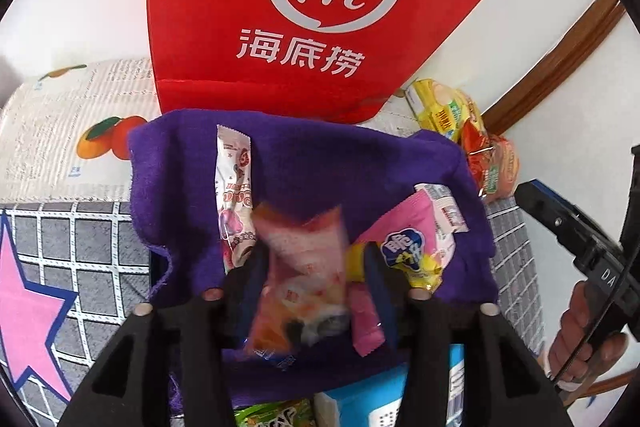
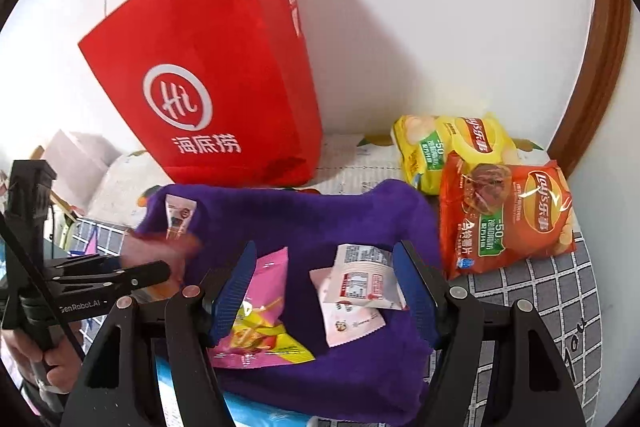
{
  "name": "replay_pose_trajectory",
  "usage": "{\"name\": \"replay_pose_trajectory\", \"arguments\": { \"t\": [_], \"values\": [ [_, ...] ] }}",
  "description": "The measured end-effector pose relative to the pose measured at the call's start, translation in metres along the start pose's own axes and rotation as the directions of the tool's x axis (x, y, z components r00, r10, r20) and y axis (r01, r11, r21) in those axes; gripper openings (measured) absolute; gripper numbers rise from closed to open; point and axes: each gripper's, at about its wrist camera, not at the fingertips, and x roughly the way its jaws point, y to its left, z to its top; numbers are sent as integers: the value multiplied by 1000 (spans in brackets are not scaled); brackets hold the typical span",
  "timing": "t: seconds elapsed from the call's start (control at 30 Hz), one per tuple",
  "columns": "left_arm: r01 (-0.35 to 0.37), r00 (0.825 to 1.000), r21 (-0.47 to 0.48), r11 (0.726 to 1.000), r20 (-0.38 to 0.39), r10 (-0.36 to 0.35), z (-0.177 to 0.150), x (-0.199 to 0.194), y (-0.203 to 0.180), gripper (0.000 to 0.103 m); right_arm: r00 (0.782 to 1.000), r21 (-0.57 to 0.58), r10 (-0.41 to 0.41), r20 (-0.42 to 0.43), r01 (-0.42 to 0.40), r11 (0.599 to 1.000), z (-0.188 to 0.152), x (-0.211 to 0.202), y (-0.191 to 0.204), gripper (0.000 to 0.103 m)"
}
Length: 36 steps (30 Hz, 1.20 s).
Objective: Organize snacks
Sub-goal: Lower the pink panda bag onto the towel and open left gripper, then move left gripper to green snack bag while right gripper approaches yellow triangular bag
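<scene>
only two chip bags sit beside one red bag.

My left claw grips a snack packet over the cloth, where more packets lie; the paper bag stands at the far edge, two chip bags to the right.
</scene>
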Motion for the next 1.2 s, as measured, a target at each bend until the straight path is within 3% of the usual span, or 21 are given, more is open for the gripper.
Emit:
{"name": "replay_pose_trajectory", "arguments": {
  "t": [0.57, 0.93, 1.03, 1.2],
  "values": [
    [-18, 997, 12, 1000, 81, 17, 1, -41, -6, 53, 1000, -64, 4, 7, -4, 998, -12, -26, 34, 70],
    [-4, 986, 48, 999, 168, -4, -11, -96, -26, 54, 996, -11, 17, -86, -18, 1000, -108, -72, 49, 70],
    [-6, 976, 81, 997, 217, -12, -17, -114, -39, 62, 993, 26, 30, -113, -28, 999, -139, -83, 49, 70],
    [-24, 974, 118, 993, 228, -3, -37, -128, -58, 63, 987, 19, 83, -137, -81, 996, -179, -93, 67, 71]
  ]
}}
